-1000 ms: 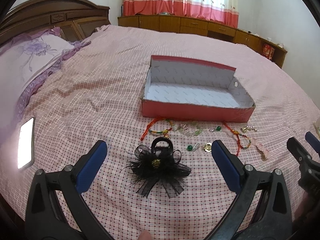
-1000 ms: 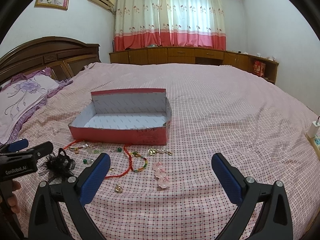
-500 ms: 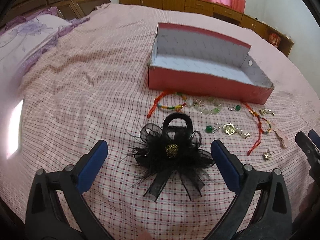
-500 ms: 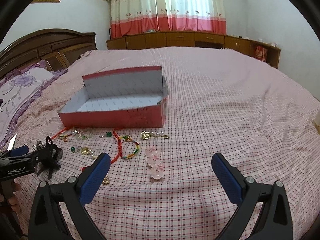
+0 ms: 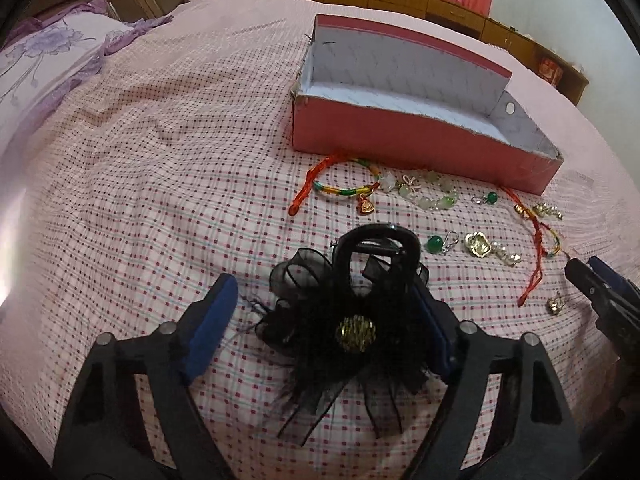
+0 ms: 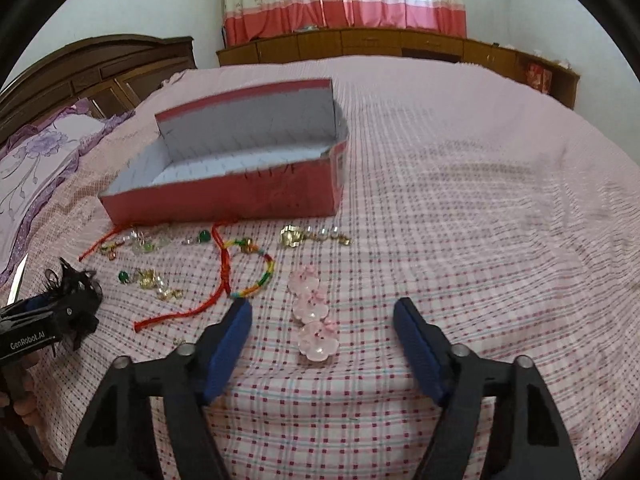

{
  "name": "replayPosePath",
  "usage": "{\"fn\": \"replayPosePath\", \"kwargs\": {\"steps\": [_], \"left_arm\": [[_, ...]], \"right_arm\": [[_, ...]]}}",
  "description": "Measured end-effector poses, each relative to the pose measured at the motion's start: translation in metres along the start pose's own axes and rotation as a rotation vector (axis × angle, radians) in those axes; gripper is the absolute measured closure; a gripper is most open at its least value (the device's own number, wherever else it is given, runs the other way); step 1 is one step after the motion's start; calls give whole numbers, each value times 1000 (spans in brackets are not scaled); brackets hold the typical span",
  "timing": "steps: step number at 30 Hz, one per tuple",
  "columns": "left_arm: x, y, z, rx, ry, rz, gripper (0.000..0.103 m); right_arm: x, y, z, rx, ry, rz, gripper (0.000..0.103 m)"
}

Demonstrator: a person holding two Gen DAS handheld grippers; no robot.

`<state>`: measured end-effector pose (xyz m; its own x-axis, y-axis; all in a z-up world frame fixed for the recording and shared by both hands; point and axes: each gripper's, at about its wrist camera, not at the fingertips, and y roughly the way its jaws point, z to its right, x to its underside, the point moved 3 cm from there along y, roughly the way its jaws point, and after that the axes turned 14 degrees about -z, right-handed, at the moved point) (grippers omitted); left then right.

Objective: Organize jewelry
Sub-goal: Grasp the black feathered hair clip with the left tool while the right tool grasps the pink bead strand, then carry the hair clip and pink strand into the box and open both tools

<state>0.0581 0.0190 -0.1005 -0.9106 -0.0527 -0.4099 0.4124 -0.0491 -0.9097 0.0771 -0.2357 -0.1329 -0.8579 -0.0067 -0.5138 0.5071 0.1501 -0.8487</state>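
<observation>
A black feathered hair clip (image 5: 354, 320) with a gold centre lies on the checked bedspread between the blue pads of my left gripper (image 5: 322, 280). The jaws are closing; the right pad (image 5: 434, 332) is at the clip's edge and the left pad (image 5: 212, 320) is apart from it. In the right wrist view a string of pink crystal flowers (image 6: 314, 320) lies between the closing jaws of my right gripper (image 6: 323, 308), untouched. An open red box (image 5: 420, 140) (image 6: 224, 200) stands beyond, nothing visible inside. In front of it lie a red cord bracelet (image 5: 340, 190), pale green beads (image 5: 432, 196) and gold pearl pieces (image 5: 480, 242).
A purple floral pillow (image 5: 52, 52) and a wooden headboard (image 6: 100, 68) are at the left. Low wooden cabinets (image 6: 400, 42) and curtains line the far wall. The right gripper's tip (image 5: 600, 284) shows at the right edge of the left wrist view.
Both grippers have come down toward the bedspread and their jaws have narrowed. The black clip now sits between the left fingers, the pink flowers between the right fingers.
</observation>
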Motion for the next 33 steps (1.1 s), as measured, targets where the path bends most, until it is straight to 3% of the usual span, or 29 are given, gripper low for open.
{"fn": "replayPosePath", "kwargs": {"steps": [4,7,9,11,33], "left_arm": [[0,1,1,6,17,2,36],[0,-1,5,20,33,6,48],[1,-3,7,6,41,3,49],[2,-4,7,8,43,6,50],[5,-59,20,48,66,103,50]], "right_arm": [[2,6,-1,-17,-8,-17,44],[2,7,-2,-33,-20,-20,60],[2,7,-3,-34,-21,-21,75],[3,6,-2,-37,-17,-18,82],[11,-54,2,-90,19,101,82]]}}
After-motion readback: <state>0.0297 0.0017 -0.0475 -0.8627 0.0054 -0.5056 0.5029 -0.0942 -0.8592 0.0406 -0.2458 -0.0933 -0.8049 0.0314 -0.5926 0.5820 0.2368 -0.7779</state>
